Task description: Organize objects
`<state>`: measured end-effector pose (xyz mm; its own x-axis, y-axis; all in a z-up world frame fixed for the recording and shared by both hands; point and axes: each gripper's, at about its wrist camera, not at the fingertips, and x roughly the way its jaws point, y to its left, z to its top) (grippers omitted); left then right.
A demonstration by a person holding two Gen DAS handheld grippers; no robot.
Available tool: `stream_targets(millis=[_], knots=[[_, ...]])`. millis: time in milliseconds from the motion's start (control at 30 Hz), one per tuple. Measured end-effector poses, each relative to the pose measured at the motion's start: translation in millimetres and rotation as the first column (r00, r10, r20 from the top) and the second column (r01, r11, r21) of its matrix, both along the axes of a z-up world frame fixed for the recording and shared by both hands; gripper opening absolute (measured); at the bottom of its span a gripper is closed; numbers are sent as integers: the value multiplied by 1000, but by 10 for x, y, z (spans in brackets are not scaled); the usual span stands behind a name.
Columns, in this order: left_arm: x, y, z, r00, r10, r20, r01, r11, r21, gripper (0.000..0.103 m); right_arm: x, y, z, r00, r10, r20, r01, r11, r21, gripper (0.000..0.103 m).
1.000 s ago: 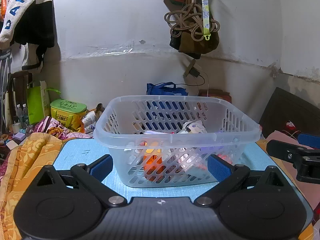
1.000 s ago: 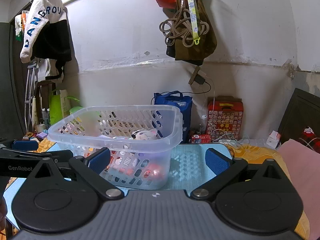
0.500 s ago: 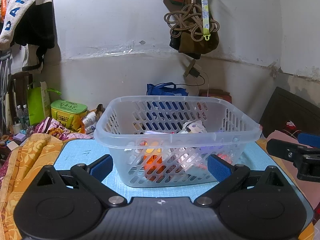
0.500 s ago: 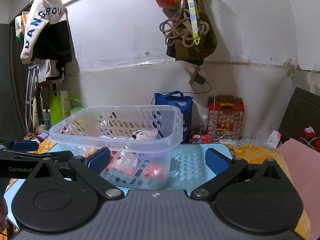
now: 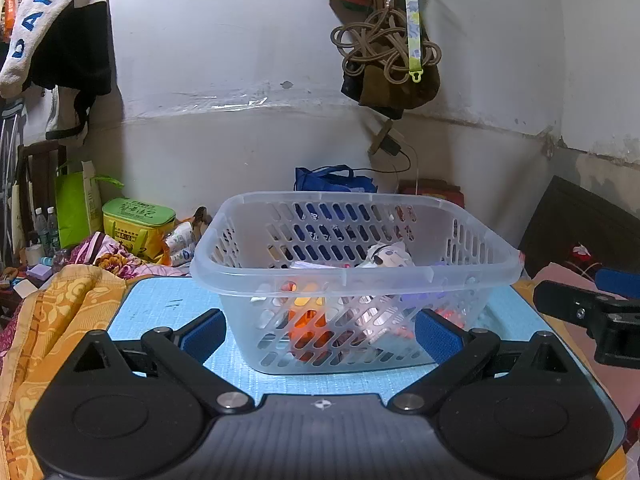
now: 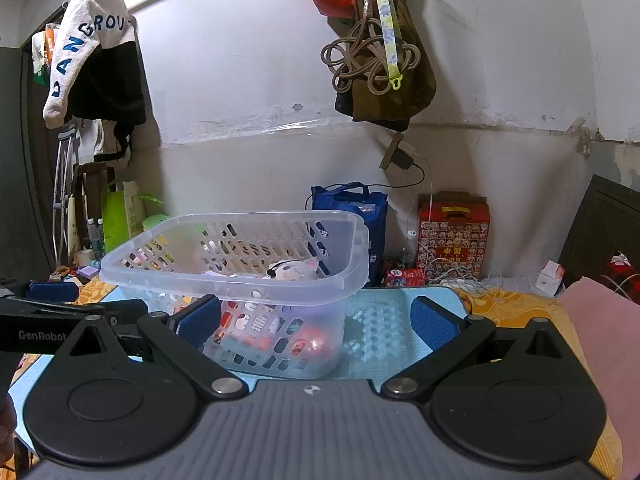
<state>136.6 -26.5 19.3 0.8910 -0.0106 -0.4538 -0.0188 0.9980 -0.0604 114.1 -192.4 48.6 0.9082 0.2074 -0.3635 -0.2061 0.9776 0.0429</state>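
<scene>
A clear plastic basket with slotted walls stands on the light blue mat. It holds several small items, among them a white spotted toy and an orange thing. My left gripper is open and empty, just in front of the basket's near wall. My right gripper is open and empty, to the right of the basket, its left pad in front of the basket's near corner. Each gripper shows at the edge of the other's view.
An orange cloth lies left of the mat, a pink cloth to the right. Against the back wall stand a blue bag, a red box, a green bag and a yellow-green box. Clothes and ropes hang above.
</scene>
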Motion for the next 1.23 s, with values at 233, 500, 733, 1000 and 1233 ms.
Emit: stream_targets(millis=[233,500,733,1000,1233], knots=[[3,8,7,1000,4,0,-4,1000,-1,102,-4,16,4,1000,1,2,-1,1000,-2,103],[-2,7,7,1000,4,4,-4,1000,4,102,-5,14,2,1000,1,3,-1,1000,-1,103],[-21,-16,13,1000,-2,8,2,1000,5,102,-5,16,11,1000,2,3,-2,1000,-5,103],[-27,-19,24,1000,-6,17,5,1000,0,102,-2,17,10,1000,3,1,-3,1000,-6,103],[-35,-23,32,999,0,32,0,1000,11,102,-2,36,10,1000,8,2,-8,1000,-13,103]])
